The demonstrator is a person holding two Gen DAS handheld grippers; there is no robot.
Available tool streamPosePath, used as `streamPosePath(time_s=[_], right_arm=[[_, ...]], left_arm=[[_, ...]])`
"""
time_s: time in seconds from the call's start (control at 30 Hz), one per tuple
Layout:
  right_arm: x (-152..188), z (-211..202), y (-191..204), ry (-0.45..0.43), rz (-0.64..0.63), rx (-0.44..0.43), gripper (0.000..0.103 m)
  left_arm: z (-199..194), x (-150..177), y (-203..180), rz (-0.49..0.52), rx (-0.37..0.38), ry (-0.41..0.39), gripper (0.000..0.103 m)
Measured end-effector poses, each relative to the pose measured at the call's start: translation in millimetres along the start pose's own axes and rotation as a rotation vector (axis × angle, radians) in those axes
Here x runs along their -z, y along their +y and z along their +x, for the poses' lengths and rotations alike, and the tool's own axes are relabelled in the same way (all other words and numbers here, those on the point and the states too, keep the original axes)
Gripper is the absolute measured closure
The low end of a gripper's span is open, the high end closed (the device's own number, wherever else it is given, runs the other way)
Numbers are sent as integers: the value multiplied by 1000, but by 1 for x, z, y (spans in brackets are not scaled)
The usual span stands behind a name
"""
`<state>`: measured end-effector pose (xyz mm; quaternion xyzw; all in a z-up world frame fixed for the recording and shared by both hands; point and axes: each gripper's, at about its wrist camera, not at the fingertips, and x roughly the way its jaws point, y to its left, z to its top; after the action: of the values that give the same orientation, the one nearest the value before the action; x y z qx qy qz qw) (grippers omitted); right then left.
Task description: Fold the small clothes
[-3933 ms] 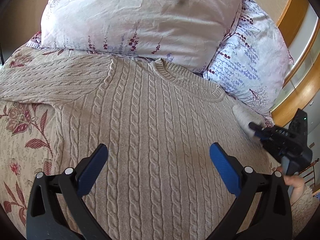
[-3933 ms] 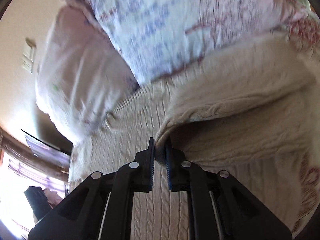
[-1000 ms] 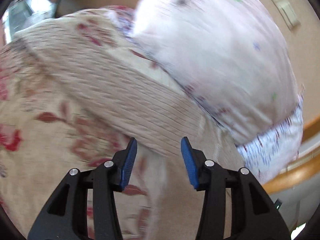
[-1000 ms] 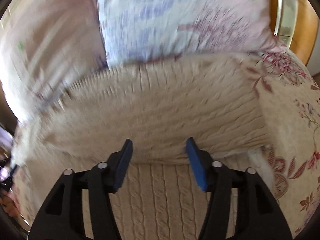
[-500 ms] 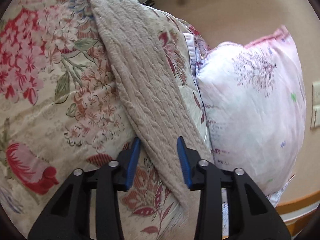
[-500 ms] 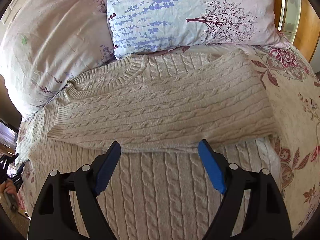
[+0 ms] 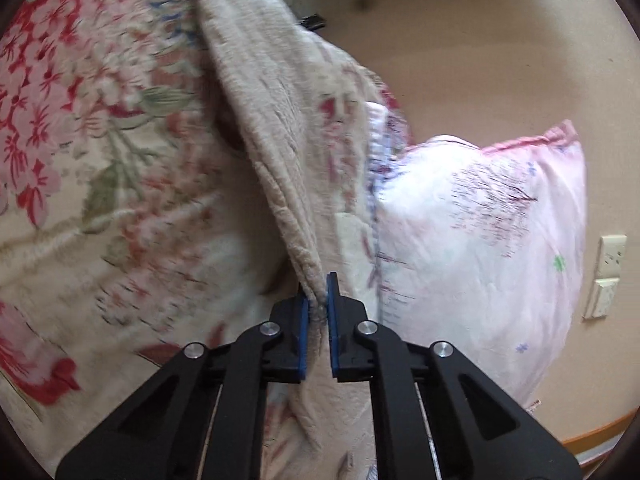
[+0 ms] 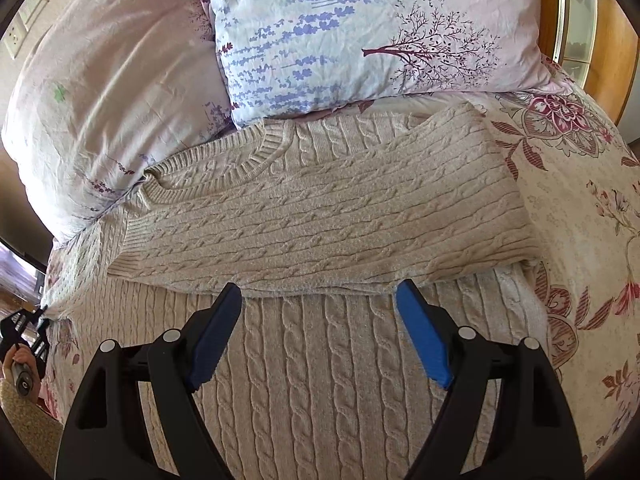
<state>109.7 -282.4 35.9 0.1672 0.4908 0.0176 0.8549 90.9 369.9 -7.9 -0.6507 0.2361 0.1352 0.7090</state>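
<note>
Change since earlier frames: left gripper [image 7: 318, 308], half a second ago open astride the sleeve [image 7: 260, 128], now shut on it; right gripper [image 8: 320, 332] wider apart than before, nothing between its fingers.
Left fingers: closed on the sleeve's end at lower centre of the left wrist view, cloth pinched between the blue pads [image 7: 303, 320]; sleeve running from there up to upper left, lifted a little off the bed [image 7: 80, 220].
Right fingers: spread wide at the bottom of the right wrist view, hovering over the sweater [image 8: 320, 380], gripping nothing.
Task's thing: beige cable-knit sweater lying flat on the floral bedspread, neck toward the pillows [image 8: 360, 32] at the top of the frame.
Folded sleeve: other sleeve [image 8: 320, 220] already laid crosswise over the chest, mid-frame, cuff toward the left.
Reason for that placing: likely to bring the arms inside the body's outline, so the later folds give a tidy rectangle.
Reason for the left grip: hold near the sleeve's end probably chosen so the whole length follows in one sweep across the chest.
Reason for the right pose: seemingly released and kept clear, ready to steady or smooth the knit.
Left gripper in the right view: small, at the far left edge [image 8: 24, 328], at the sweater's side.
Step in hand: judged to be the second sleeve fold, not yet carried over.
Risk: thick knit may bunch or drag the shoulder out of line.
</note>
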Motion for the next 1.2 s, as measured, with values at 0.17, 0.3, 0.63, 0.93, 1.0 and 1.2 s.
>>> streamPosePath(time_s=[0.17,0.3,0.63,0.93,1.0,1.2], right_arm=[[-1,0,-1,-2,5,-18,22],[-2,0,0,-4,7,-32,22],[0,-9,-15,-10,30,-42,22],[3,-17,-41,-12,71,-13,22],[5,-18,-45,-10,83,-8,22],[5,-16,-45,-6,74,-12,22]], left_arm=[[-1,23,-42,61,134,44,96],[4,57,-83,121,253,113,96],[62,211,-123,330,309,421,96],[121,268,-68,265,73,553,93],[118,263,-67,242,75,545,84],[116,224,-69,158,65,438,76]])
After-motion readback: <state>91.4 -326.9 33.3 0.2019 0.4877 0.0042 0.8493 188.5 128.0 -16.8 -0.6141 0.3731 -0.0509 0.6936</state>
